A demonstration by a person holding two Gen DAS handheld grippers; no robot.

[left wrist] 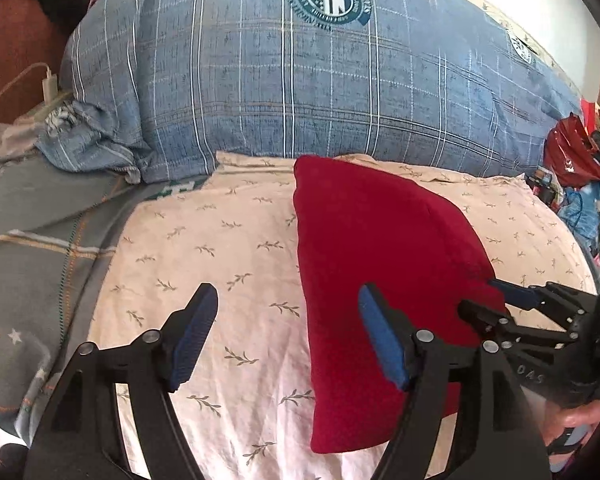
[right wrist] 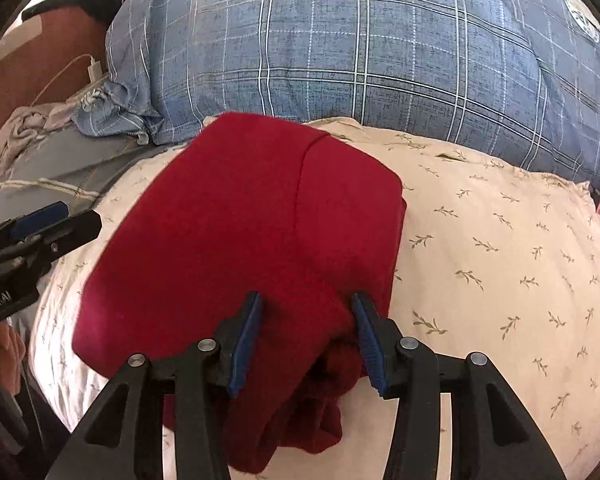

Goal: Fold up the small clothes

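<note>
Right gripper: blue-padded fingers partly closed, bunched red cloth between them and pressed by both pads at the near edge of the red garment. In the left wrist view the same gripper enters from the right, its fingers at the garment's right edge.

Left gripper: fingers spread wide, holding nothing. Left finger over bare pillowcase; right finger over the left part of the garment; contact cannot be told. Seen from the right wrist view, it sits just off the garment's left side.

Red garment: folded into a flat, roughly rectangular packet, one seam line running down it, loose folds gathered at the near end by the right gripper. Lies on top of the cream pillow.

Cream pillow: pale case, small leaf-sprig print, on the bed.

Blue plaid pillow: large, white check lines, round teal emblem, directly behind the cream pillow and touching it.

Grey bedsheet: left of the pillows, striped, small white stars.

White charger with cable: far left, beside the blue plaid pillow.

Red plastic bag: far right.
</note>
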